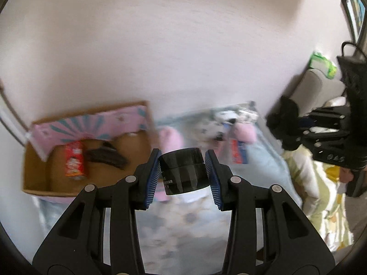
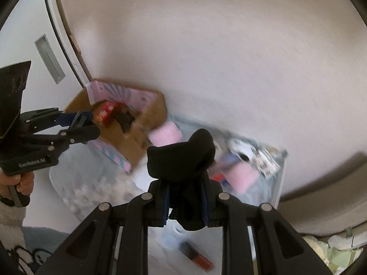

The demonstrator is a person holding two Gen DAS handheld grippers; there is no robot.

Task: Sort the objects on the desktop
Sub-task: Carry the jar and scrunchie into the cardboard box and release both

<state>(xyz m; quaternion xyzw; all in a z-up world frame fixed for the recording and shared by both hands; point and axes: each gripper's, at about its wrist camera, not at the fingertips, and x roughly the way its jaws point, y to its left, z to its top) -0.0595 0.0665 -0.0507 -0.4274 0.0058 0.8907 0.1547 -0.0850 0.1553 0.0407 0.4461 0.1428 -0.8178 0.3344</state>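
Left tool: my left tool [image 1: 182, 171] is closed around a black jar [image 1: 183, 171], its blue ribbed pads [image 1: 153, 176] pressed to the jar's two sides; the jar is lifted clear of the surface below.
Right tool: my right tool [image 2: 186, 202] is clamped on a black sock [image 2: 182, 160], which bunches up above the fingers and hangs a little below them.
Cardboard box: an open brown box [image 1: 34, 160] with a pink and teal patterned lining sits to the left, against the pale wall [image 1: 160, 45].
Box contents: a red snack packet [image 1: 74, 160] lies just beside a dark flat object [image 1: 106, 157] on the box floor; I cannot tell what the dark thing is.
Surface: a light blue patterned cloth [image 1: 183, 224] lies under both tools; whether a worktop or a bed is beneath it I cannot tell.
Still on the cloth: pink fluffy items [image 2: 166, 135], a black-and-white spotted plush [image 1: 218, 123], a red and blue packet [image 1: 239, 151], a small printed card [image 2: 267, 162].
Near my right tool: a dark and red stick-shaped item [image 2: 196, 255] lies on the cloth below the fingers.
Sharpness: the far things are blurred in both views.
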